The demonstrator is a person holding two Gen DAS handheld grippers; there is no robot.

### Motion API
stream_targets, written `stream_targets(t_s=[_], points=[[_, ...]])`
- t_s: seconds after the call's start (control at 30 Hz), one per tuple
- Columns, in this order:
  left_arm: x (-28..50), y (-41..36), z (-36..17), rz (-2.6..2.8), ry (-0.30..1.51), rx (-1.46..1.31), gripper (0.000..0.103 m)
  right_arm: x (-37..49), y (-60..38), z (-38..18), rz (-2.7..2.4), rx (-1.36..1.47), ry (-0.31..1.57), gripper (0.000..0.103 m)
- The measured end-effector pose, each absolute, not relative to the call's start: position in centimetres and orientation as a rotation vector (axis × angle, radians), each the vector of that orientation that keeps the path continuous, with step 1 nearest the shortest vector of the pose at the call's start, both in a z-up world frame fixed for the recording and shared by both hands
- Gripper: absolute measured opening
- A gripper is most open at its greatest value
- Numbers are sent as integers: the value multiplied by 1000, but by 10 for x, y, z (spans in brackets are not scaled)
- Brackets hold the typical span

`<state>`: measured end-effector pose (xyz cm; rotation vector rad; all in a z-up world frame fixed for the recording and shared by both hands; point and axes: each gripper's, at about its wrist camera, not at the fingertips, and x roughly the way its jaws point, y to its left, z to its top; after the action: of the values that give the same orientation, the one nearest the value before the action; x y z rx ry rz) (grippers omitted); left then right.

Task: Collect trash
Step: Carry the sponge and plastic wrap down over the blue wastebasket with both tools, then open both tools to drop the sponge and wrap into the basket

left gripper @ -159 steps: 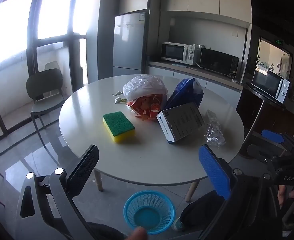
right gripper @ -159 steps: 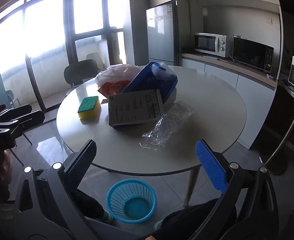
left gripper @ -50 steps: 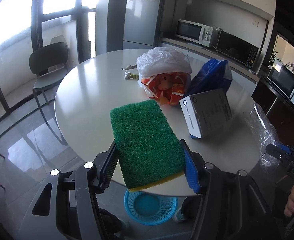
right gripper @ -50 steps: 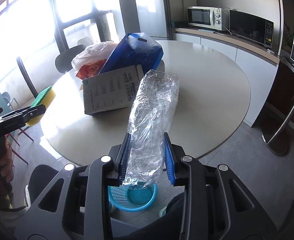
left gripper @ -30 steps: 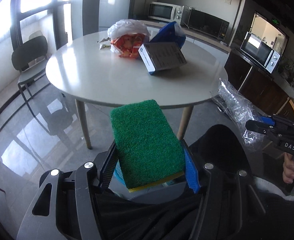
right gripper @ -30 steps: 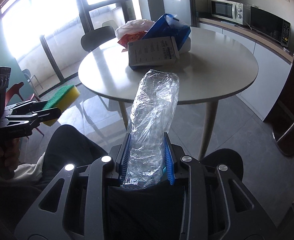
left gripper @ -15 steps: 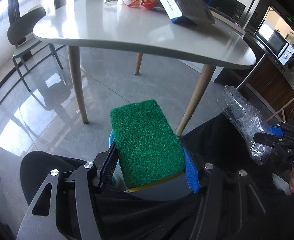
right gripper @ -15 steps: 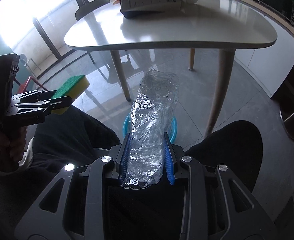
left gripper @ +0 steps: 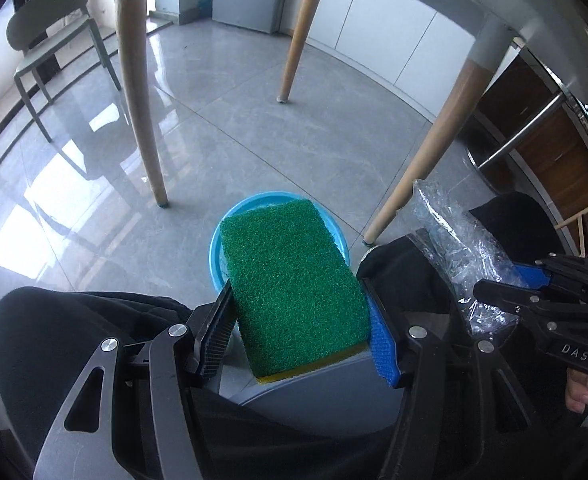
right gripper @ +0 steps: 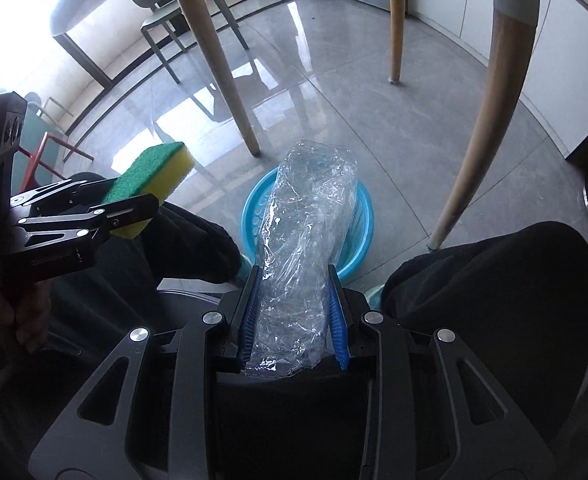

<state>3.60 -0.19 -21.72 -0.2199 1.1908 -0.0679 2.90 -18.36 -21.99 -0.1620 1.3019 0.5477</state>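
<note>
My left gripper (left gripper: 300, 330) is shut on a green-topped yellow sponge (left gripper: 290, 288), held above a blue plastic basket (left gripper: 218, 240) that stands on the floor. The sponge hides most of the basket in the left wrist view. My right gripper (right gripper: 294, 312) is shut on a crumpled clear plastic wrapper (right gripper: 302, 248), also over the blue basket (right gripper: 364, 220). In the right wrist view the left gripper (right gripper: 126, 208) with the sponge (right gripper: 150, 176) hangs to the left of the basket. The left wrist view shows the wrapper (left gripper: 462, 256) at the right.
Wooden table legs (left gripper: 138, 80) (right gripper: 490, 104) stand around the basket on the grey tiled floor. The person's dark-trousered knees (right gripper: 494, 292) flank the basket. A grey chair (left gripper: 46, 32) stands at the far left, cabinets at the back.
Both grippers have sunk below the table edge and tilted down toward the floor. The blue basket now lies right under the sponge and the wrapper. Both grips are unchanged.
</note>
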Motion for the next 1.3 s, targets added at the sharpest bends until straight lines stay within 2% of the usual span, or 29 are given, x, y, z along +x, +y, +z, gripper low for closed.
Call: stream_targets(t_s=[1.07, 1.3], points=[[129, 39, -345, 62, 1442, -378, 59, 122, -134, -416, 378, -149, 1699, 29], [141, 43, -365, 44, 1466, -385, 59, 126, -132, -436, 370, -154, 1731, 29]])
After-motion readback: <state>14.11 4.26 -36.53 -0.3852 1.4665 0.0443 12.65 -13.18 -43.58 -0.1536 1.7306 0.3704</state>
